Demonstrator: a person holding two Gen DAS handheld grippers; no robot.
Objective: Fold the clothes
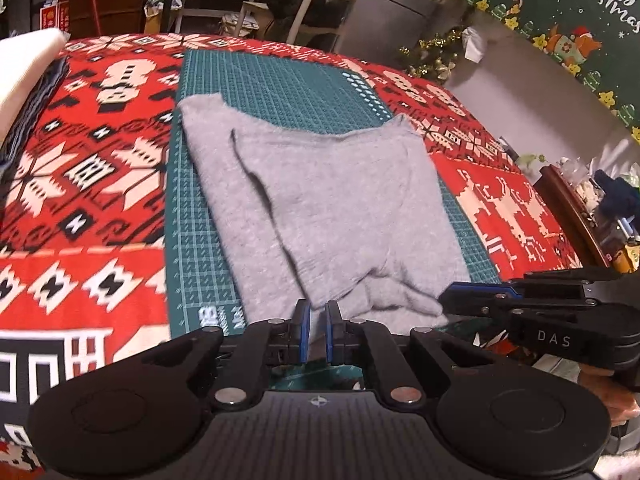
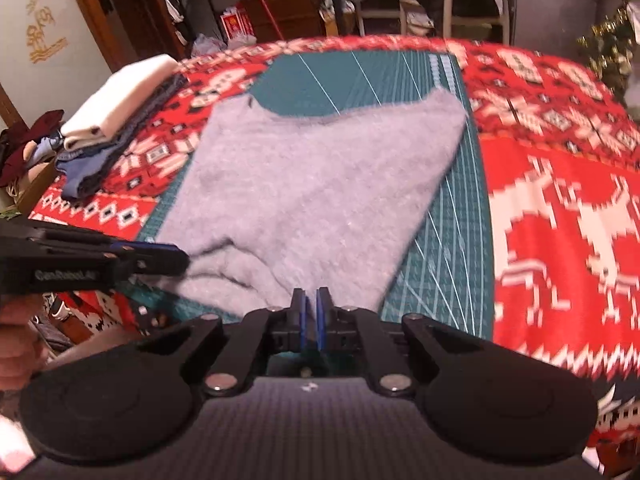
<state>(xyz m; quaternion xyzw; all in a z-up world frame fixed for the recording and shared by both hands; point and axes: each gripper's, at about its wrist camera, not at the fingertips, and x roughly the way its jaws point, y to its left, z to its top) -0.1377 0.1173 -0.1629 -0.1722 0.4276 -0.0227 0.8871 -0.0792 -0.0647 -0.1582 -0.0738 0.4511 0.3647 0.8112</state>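
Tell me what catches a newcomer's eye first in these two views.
A grey garment lies spread on a green cutting mat, over a loud red Christmas tablecloth. Both the left gripper and the right gripper pinch its near hem. Folded clothes are stacked at the far left.

Left gripper: tilted downward, jaws nearly together, pinching grey cloth between blue pads.
Right gripper: tilted downward, jaws nearly together, pinching grey cloth at its near edge.
Placement: side by side, near each other.
Hand: partly visible behind left gripper's body.
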